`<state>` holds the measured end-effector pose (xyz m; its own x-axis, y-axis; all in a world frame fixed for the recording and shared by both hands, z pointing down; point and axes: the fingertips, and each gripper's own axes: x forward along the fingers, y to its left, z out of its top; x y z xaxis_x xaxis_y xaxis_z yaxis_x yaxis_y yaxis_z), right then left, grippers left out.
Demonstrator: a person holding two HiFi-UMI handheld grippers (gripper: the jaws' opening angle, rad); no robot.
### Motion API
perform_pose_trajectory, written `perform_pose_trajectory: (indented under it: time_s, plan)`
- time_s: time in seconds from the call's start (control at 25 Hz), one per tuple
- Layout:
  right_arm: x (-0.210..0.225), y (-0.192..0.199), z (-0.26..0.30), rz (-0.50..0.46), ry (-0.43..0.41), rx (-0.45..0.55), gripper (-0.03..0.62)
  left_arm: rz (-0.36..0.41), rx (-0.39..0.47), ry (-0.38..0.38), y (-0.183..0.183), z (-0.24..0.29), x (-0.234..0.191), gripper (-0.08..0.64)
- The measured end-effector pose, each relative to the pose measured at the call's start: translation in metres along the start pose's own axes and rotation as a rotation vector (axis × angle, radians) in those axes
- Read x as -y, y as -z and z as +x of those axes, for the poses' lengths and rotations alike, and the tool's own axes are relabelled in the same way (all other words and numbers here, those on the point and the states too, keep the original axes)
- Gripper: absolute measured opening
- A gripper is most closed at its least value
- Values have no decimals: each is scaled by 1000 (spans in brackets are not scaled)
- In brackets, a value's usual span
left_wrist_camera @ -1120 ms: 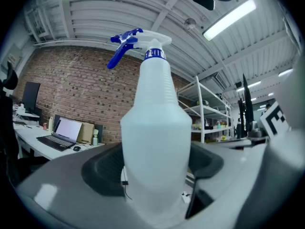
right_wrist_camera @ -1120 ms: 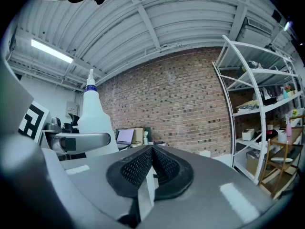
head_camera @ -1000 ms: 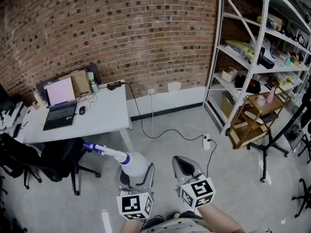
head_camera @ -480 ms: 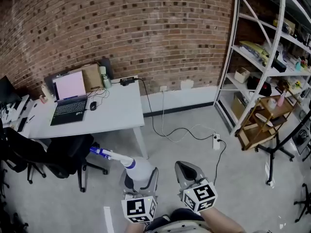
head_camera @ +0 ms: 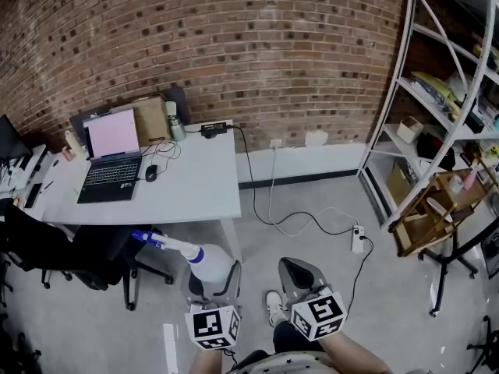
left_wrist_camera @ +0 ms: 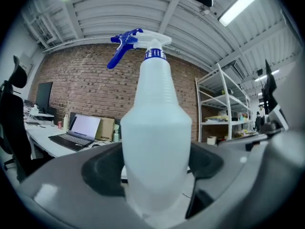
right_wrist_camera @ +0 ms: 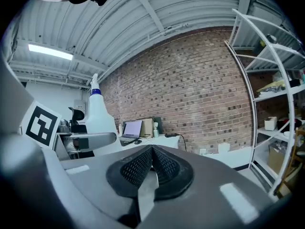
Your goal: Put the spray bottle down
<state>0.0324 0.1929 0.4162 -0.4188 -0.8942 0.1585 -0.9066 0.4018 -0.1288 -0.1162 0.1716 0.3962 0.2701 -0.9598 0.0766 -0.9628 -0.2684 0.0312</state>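
The carry is under way: the left hand-held gripper [head_camera: 212,280] clamps the spray bottle [head_camera: 207,260] short of the counter's [head_camera: 199,193] front edge, the right hand-held gripper [head_camera: 297,269] is closed and empty, and the next move calls for reaching over that edge and lowering.

- The spray bottle [head_camera: 204,260] is translucent white, with a blue trigger and collar.
- The left gripper [head_camera: 214,276] and right gripper [head_camera: 295,271] are grey with black textured pads [right_wrist_camera: 138,168]; their cubes [head_camera: 318,314] bear black-and-white square markers.
- The wall [head_camera: 234,45] is red-brown brick.
- The tabletop [head_camera: 199,185] is white.
- The laptop [head_camera: 111,133] screen is pink.
- The floor [head_camera: 390,287] is grey.
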Motion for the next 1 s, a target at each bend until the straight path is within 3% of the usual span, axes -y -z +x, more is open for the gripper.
perform_pose_trajectory:
  time_s: [0.44,0.72,1.0]
  plan:
    - [77,-30,165,-68,-152,-80,-2,-57,-2,-146,10,195,-58,391]
    - [103,-10,244,-57,-216,-156,-2,-43,-6,-209,40,291,-101,391]
    - [102,22,283,-37,-235,-232,-2,-41,-22,-239,63,348,-137,391]
